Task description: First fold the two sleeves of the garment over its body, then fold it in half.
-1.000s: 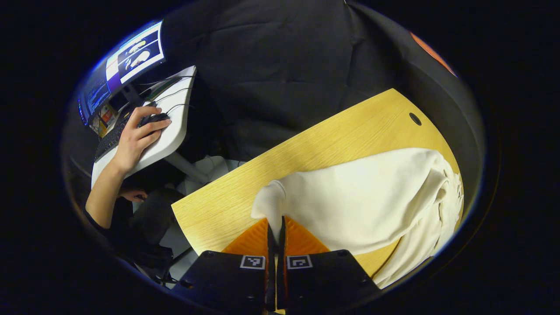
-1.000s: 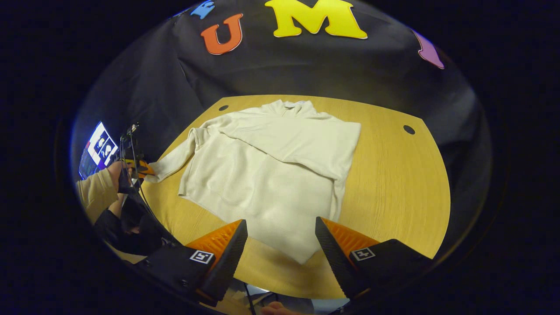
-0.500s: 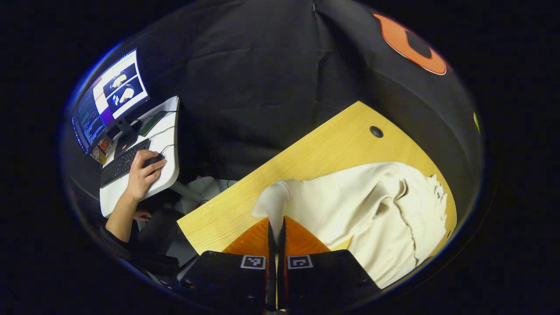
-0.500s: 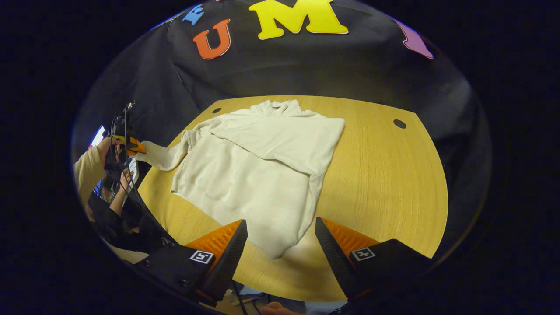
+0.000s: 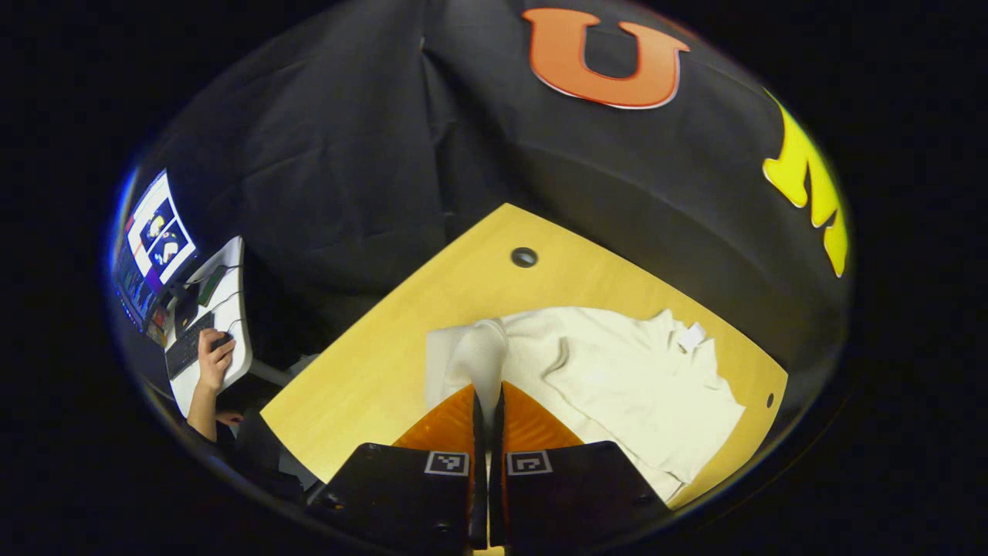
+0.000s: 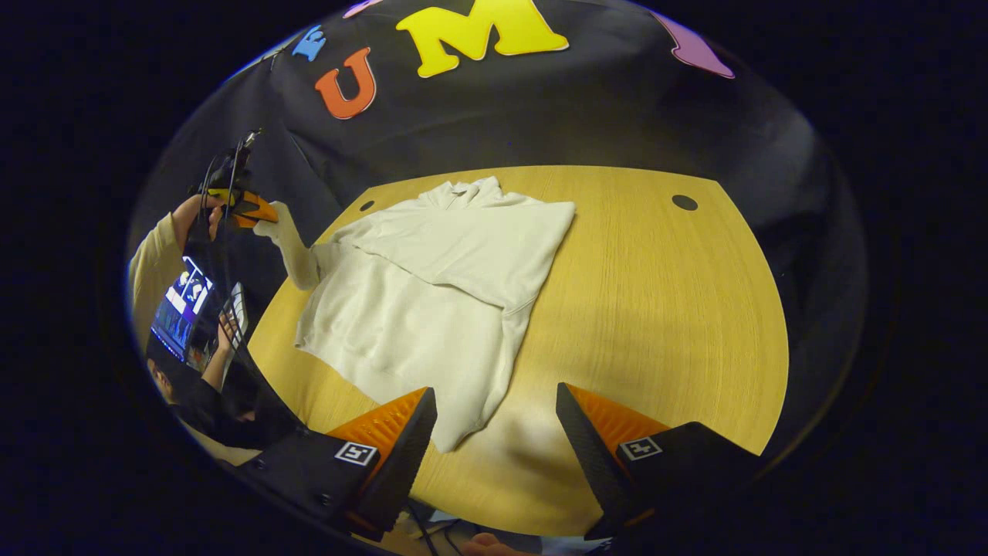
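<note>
A cream long-sleeved garment (image 6: 432, 293) lies on the yellow wooden table (image 6: 656, 309), one sleeve folded across its body. My left gripper (image 5: 486, 398) is shut on the cuff of the other sleeve (image 5: 480, 359) and holds it up above the table's left side. In the right gripper view the left gripper (image 6: 258, 212) hangs in the air with the sleeve (image 6: 297, 255) trailing down to the garment. My right gripper (image 6: 494, 401) stands open above the near table edge, with nothing between its fingers; the garment's lower corner lies just ahead of it.
The table has round cable holes (image 6: 684, 202) (image 5: 524, 256) near its far corners. At the left a person (image 6: 204, 371) sits at a white side desk (image 5: 224, 309) with a keyboard, mouse and monitor (image 5: 150, 247). A sleeved arm (image 6: 158, 251) holds the left gripper.
The left gripper has lifted the sleeve cuff from table height well up and swung toward the garment. The right gripper has stayed open, drifting slightly right.
</note>
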The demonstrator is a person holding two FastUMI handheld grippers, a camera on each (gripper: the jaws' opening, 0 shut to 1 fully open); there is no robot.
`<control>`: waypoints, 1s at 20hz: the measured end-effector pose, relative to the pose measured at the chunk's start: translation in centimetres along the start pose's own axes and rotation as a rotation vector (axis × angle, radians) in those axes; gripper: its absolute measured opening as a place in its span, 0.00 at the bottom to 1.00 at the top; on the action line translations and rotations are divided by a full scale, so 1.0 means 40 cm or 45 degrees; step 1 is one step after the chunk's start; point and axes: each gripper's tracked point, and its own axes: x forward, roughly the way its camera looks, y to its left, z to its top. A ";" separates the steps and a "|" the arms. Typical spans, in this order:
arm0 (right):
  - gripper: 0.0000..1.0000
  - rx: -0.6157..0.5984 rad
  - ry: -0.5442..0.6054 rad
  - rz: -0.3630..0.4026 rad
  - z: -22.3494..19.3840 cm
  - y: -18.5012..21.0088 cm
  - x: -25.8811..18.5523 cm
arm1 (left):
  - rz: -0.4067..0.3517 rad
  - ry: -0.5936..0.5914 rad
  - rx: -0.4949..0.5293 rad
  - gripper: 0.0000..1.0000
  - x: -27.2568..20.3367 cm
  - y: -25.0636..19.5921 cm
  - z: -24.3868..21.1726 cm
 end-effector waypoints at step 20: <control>0.98 0.216 0.065 -0.202 -0.142 -0.153 -0.019 | -0.395 0.267 0.478 0.05 0.036 -0.885 -0.420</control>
